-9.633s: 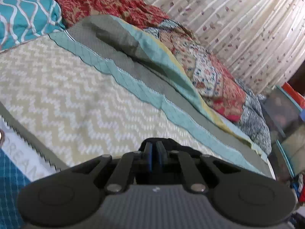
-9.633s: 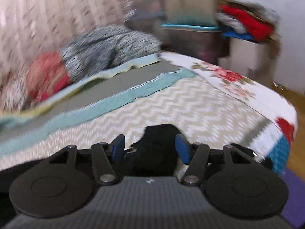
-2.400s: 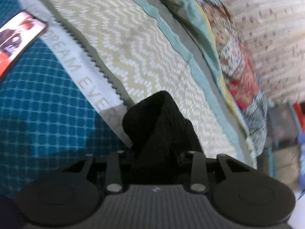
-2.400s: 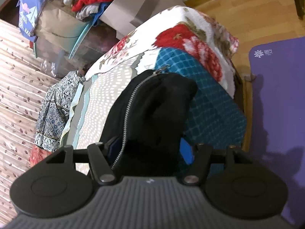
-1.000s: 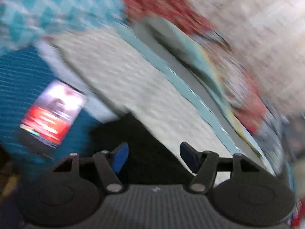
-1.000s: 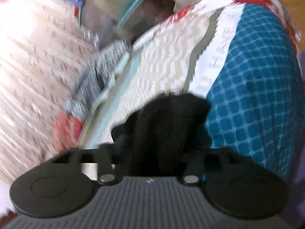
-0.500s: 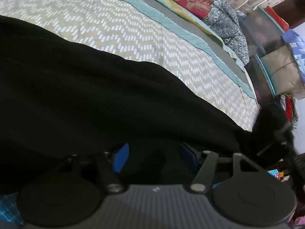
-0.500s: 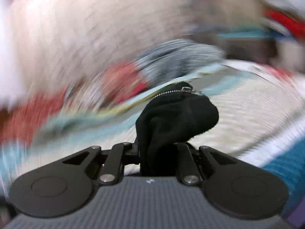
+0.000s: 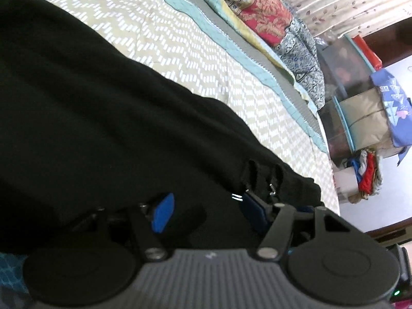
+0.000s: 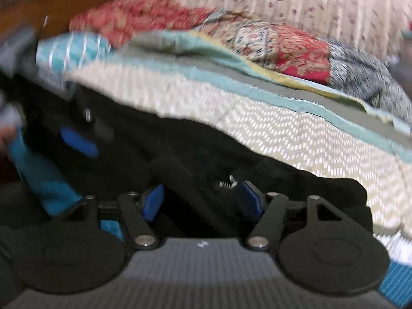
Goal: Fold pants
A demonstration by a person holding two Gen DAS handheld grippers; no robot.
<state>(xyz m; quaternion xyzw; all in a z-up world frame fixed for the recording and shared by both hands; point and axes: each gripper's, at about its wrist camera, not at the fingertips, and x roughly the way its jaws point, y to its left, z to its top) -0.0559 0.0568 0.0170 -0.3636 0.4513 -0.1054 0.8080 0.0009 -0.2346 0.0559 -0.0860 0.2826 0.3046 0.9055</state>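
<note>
The black pants (image 9: 108, 118) lie flat on the bed, a long dark band over the cream zigzag quilt (image 9: 180, 49); in the left wrist view the long axis runs from upper left to lower right, ending at a bunched end with a small metal zipper pull (image 9: 271, 193) just ahead of the right-hand finger. The left gripper (image 9: 206, 209) sits low over the cloth with its blue pads (image 9: 163, 215) standing apart; fabric lies under and between them, and no pad is seen pressing on it. The right gripper (image 10: 203, 198) is likewise over the same end of the pants, its jaws opening, blue pads apart with black cloth below and between them and the zipper teeth (image 10: 226, 182) just ahead. Beyond the quilt runs a teal scalloped border (image 9: 231, 41), then a heap of red and blue patterned bedding (image 9: 270, 18) against a pale leaf-print curtain (image 9: 347, 2). Only the left wrist view shows the foot of the room: stacked storage bins (image 9: 360, 123), a heap of coloured clothes (image 9: 365, 170) and a pale wall. Only the right wrist view, much blurred, shows the other gripper's blue pad at the left, a teal patterned pillow (image 10: 69, 54) and a dark wooden headboard (image 10: 51, 5) at the bed's head
</note>
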